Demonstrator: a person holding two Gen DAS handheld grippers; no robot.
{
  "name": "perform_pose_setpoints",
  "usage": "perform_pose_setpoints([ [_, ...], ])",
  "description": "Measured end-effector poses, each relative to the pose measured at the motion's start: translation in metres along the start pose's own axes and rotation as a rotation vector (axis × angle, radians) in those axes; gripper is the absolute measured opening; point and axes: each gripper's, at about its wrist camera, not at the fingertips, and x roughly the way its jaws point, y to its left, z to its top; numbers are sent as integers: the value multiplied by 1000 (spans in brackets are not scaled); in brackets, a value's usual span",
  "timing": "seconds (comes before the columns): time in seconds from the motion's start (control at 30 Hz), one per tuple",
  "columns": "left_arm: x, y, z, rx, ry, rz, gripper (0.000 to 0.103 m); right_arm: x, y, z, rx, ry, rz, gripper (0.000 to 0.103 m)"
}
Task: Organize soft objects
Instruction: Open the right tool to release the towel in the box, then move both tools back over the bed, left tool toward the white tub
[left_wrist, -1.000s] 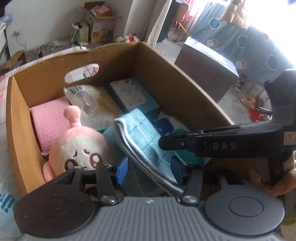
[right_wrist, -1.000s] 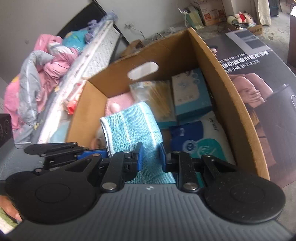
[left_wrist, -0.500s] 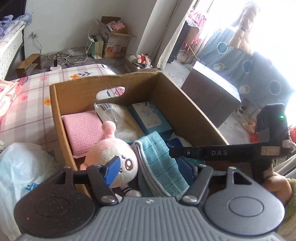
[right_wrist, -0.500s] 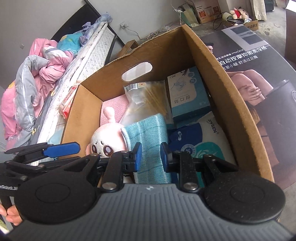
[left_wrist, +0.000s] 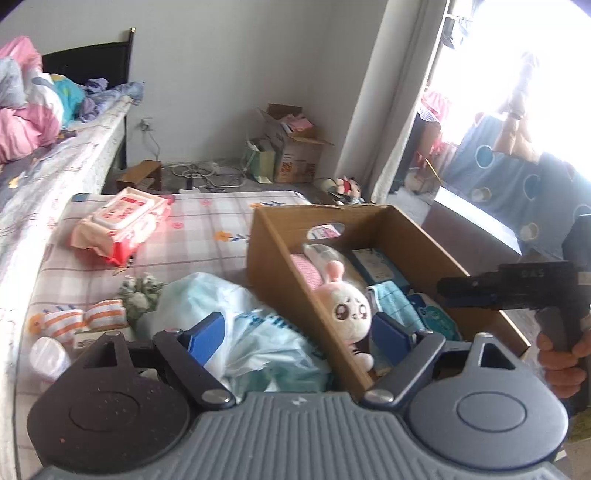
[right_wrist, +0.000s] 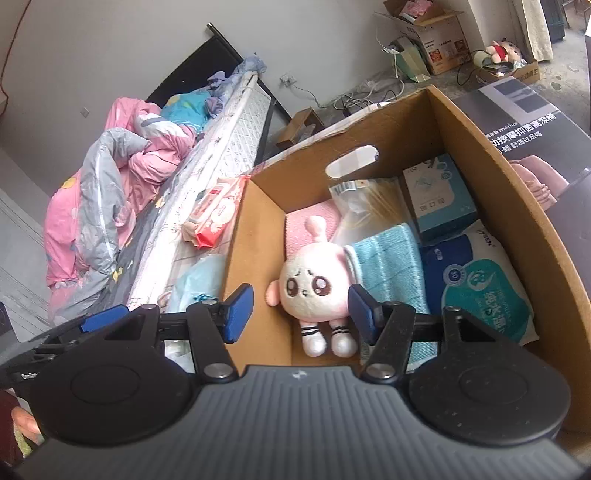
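A cardboard box (right_wrist: 524, 236) (left_wrist: 273, 258) holds a pink and white plush toy (right_wrist: 314, 288) (left_wrist: 349, 312), a folded teal towel (right_wrist: 391, 266) (left_wrist: 391, 301), a pink cloth (right_wrist: 299, 225), a teal carton (right_wrist: 436, 199) and a tissue pack (right_wrist: 487, 295). My right gripper (right_wrist: 301, 312) hovers above the box, jaws opening, nothing pressed between them. My left gripper (left_wrist: 299, 334) is raised over the box's left wall, jaws opening and empty. Under it lies a pale blue plastic bag (left_wrist: 236, 314).
On the checked mattress (left_wrist: 192, 236) left of the box lie a red wet-wipes pack (left_wrist: 122, 221), striped rolled socks (left_wrist: 77, 317) and a white jar (left_wrist: 48, 356). A bed with pink bedding (right_wrist: 122, 177) stands beyond. Boxes and cables clutter the far floor.
The right gripper let go of the teal towel, which now lies in the box, and rose. The left gripper widened, pulled back and swung left off the plush toy.
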Motion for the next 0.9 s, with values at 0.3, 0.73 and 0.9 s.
perform_pose_setpoints([
  [0.3,-47,71,-46,-93,-29,200,88,6,70,-15,-77,35,92,65],
  [0.73,-55,132,-72,-143,-85,388,88,79,178,-43,-194,155,226,67],
  [0.9,-25,156,-57,-135,-80,432,84,112,206,-59,-172,170,299,66],
])
